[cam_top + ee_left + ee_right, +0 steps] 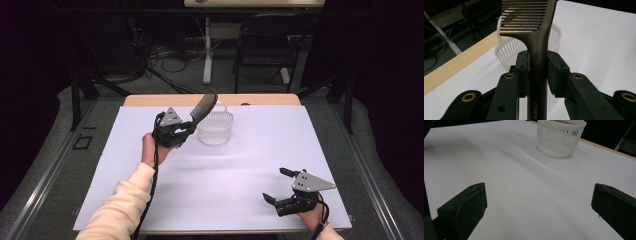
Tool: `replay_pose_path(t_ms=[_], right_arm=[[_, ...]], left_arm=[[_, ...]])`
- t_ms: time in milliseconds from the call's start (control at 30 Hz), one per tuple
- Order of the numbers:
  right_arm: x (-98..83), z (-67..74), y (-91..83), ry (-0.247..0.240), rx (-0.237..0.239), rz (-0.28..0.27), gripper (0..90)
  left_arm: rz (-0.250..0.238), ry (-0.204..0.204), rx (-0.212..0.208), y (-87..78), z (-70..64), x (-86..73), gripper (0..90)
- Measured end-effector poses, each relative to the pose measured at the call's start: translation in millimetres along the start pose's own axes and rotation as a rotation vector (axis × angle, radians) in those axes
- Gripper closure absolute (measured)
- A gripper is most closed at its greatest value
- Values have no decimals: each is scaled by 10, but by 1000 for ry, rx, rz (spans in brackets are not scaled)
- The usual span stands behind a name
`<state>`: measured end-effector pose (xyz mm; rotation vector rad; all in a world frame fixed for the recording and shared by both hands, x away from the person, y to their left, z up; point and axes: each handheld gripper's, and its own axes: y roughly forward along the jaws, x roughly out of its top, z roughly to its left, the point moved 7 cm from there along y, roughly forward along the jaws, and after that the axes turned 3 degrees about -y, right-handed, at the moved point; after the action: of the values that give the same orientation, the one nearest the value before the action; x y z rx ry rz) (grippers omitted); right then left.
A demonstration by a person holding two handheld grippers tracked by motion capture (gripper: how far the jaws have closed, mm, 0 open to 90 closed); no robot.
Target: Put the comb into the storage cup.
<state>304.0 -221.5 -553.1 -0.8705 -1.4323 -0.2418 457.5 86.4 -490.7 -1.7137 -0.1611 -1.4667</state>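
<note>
— Start with what's closest to us. What do you see?

— Down at the near edge of the table, on the person's right, the right gripper (281,185) rests low over the white sheet (240,165). Its jaws stand wide apart with nothing between them; in the right gripper view there is bare white paper between the two black jaws.

— And the other hand?

— Farther in and to the left, a cream sleeve (125,205) leads up to the left hand (150,150), which carries the left gripper (189,127) raised above the sheet. That one is clamped on a dark brown comb (202,108). In the left gripper view the two pads (522,67) press on either side of the comb's handle, just below where the teeth begin, and pale lettering runs along the handle nearer the camera.

— Which way does the comb point?

— It tilts up and away from the gripper, its toothed end over the near left rim of the white slotted basket (215,128). From here I can't tell whether it touches the rim.

— Where's the basket, then?

— It stands upright toward the far side of the sheet, near the middle, just beside the left gripper and well apart from the right one.

— Beyond that?

— The table's wooden edge (270,99) shows past the sheet, then a dark floor with cables (170,60), a white table leg (207,50) and a black chair (265,45).
</note>
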Motion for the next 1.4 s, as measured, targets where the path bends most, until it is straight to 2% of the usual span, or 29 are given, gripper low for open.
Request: replay_pose_path(t_ms=[800,1400], right_arm=[[-12,-10,-2,-3,-1,9,0],[-6,-4,-1,-4,0,7,0]], left_arm=[[-12,34,1,87,117,133,725],[-23,46,4,156,197,143,725]])
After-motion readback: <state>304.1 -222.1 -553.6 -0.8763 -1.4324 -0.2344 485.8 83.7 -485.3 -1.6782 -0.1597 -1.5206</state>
